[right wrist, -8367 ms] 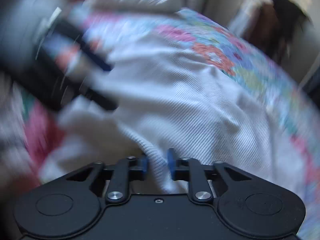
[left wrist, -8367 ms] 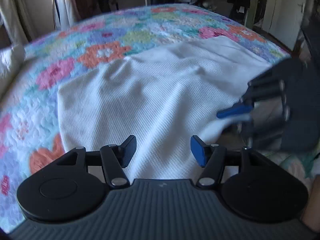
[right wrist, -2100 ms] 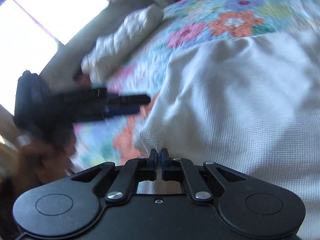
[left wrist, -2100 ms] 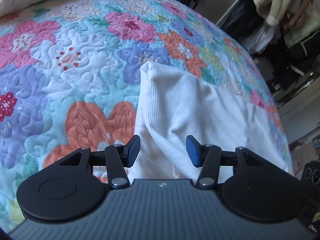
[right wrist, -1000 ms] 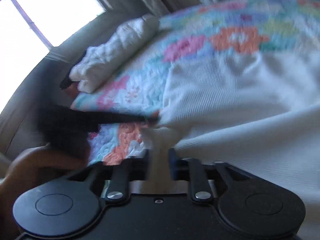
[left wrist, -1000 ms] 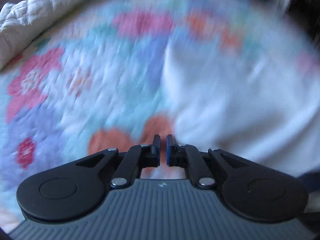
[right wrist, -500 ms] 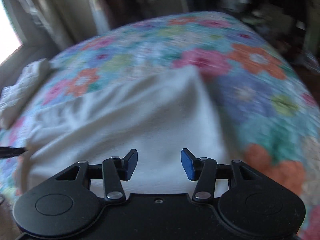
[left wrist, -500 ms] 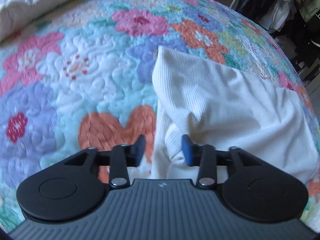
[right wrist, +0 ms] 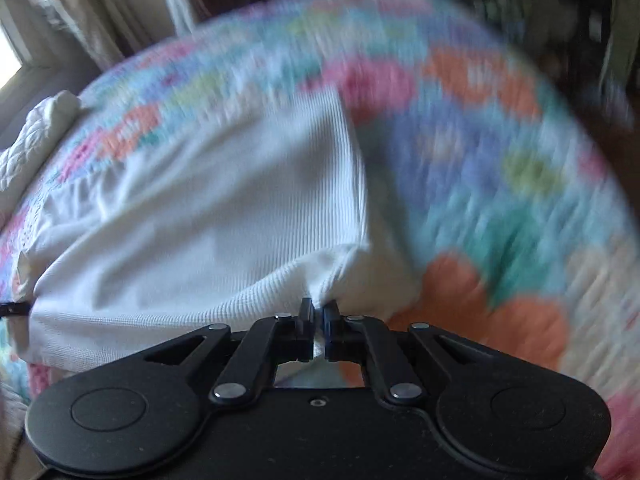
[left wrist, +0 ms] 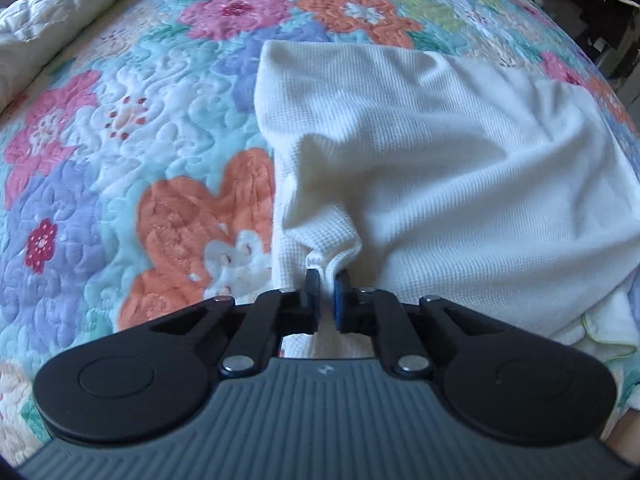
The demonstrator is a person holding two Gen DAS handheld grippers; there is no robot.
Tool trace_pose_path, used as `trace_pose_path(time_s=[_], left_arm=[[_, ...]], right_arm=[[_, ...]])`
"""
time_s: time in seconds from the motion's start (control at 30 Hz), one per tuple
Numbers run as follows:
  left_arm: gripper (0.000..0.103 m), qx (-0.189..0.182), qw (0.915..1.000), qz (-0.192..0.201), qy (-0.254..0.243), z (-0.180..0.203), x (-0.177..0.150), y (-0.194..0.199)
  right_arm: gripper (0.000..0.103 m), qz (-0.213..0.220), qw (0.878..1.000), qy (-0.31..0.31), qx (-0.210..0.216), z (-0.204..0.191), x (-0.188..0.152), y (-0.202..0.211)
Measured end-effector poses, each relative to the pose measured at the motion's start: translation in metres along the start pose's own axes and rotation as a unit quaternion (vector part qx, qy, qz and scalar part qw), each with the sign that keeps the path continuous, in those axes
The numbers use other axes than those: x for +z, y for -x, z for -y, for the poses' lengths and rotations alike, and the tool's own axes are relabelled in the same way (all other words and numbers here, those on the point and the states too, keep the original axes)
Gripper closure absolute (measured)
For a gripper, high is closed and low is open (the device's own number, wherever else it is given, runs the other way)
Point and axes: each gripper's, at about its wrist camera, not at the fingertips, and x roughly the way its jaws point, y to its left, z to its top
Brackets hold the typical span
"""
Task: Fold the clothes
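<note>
A white waffle-knit cloth [left wrist: 440,152] lies folded on a flowered quilt [left wrist: 120,160]. My left gripper [left wrist: 327,280] is shut on the cloth's near left corner, and the fabric bunches up between its blue pads. The same white cloth [right wrist: 224,208] fills the middle of the blurred right wrist view. There my right gripper [right wrist: 318,311] is shut on the near right corner, with a pinch of fabric between its fingers. The tip of the left gripper [right wrist: 14,309] shows at the far left edge of that view.
The quilt [right wrist: 500,184] covers the whole bed. A white padded pillow [left wrist: 52,12] lies at the bed's far left, also in the right wrist view as the pillow [right wrist: 36,144]. Dark clothes and furniture [left wrist: 612,12] stand beyond the bed's far right edge. Curtains [right wrist: 92,28] hang behind the bed.
Both grippers stood open half a second ago and have shut on the cloth's near corners. The right gripper swung from the left corner across to the right corner.
</note>
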Motion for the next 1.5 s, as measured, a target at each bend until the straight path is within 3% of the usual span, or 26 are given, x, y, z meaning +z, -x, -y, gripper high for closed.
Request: trace_pose_path(time_s=[0.07,0.13,0.27,0.47,0.5,0.53,0.6,0.67,0.8,0.93,1.07,1.23,1.3,1.37,1.5], left_arm=[[0.096,0.002,0.9999,-0.009,0.009,-0.004,-0.003,-0.001],[0.096,0.008,0.9997,-0.024,0.004,-0.002,-0.005,-0.008],[0.093,0.015,0.9993,-0.035,-0.002,0.001,-0.005,-0.01],[0.09,-0.008,0.9993,-0.028,0.025,-0.01,-0.008,-0.001],[0.089,-0.012,0.9992,-0.021,0.032,-0.012,-0.006,0.003],[0.088,-0.016,0.999,-0.008,0.041,-0.015,-0.005,0.008],[0.075,-0.02,0.9984,0.033,0.042,-0.016,-0.003,0.026],[0.061,-0.024,0.9962,0.076,0.036,-0.017,-0.001,0.044],[0.06,-0.017,0.9924,0.118,0.03,-0.023,0.021,0.059],[0.064,-0.02,0.9912,0.123,0.045,-0.035,0.057,0.031],[0.066,-0.042,0.9925,0.097,0.06,-0.046,0.084,-0.009],[0.062,-0.069,0.9906,0.1,0.062,-0.054,0.095,-0.039],[0.061,-0.085,0.9879,0.104,0.076,-0.059,0.097,-0.048],[0.049,-0.095,0.9849,0.111,0.092,-0.065,0.1,-0.055],[0.052,-0.123,0.9801,0.121,0.098,-0.066,0.103,-0.058]], right_arm=[[0.098,0.009,0.999,0.034,-0.01,-0.006,0.001,0.015],[0.098,-0.012,0.998,0.058,-0.031,-0.008,-0.004,0.01],[0.099,-0.083,0.996,0.024,-0.033,0.013,-0.015,-0.028],[0.098,-0.084,0.995,0.037,-0.048,0.01,-0.011,-0.027],[0.091,-0.097,0.993,0.04,-0.06,0.009,-0.011,-0.029],[0.074,-0.117,0.989,0.045,-0.076,0.008,-0.013,-0.031],[0.059,-0.118,0.985,0.059,-0.112,0.002,-0.015,-0.026],[0.055,-0.105,0.983,0.073,-0.13,-0.004,-0.015,-0.015],[0.05,-0.032,0.997,0.06,-0.044,-0.011,0.007,0.009],[0.05,0.026,0.999,0.033,0.028,-0.013,0.045,-0.006],[0.053,0.037,0.997,0.033,0.053,-0.023,0.08,-0.035],[0.053,0.066,0.996,0.045,0.049,-0.021,0.105,-0.064],[0.051,0.071,0.996,0.024,0.045,-0.008,0.113,-0.08],[0.049,0.067,0.996,-0.006,0.05,0.007,0.121,-0.094],[0.046,0.073,0.99,-0.072,0.096,0.038,0.136,-0.118]])
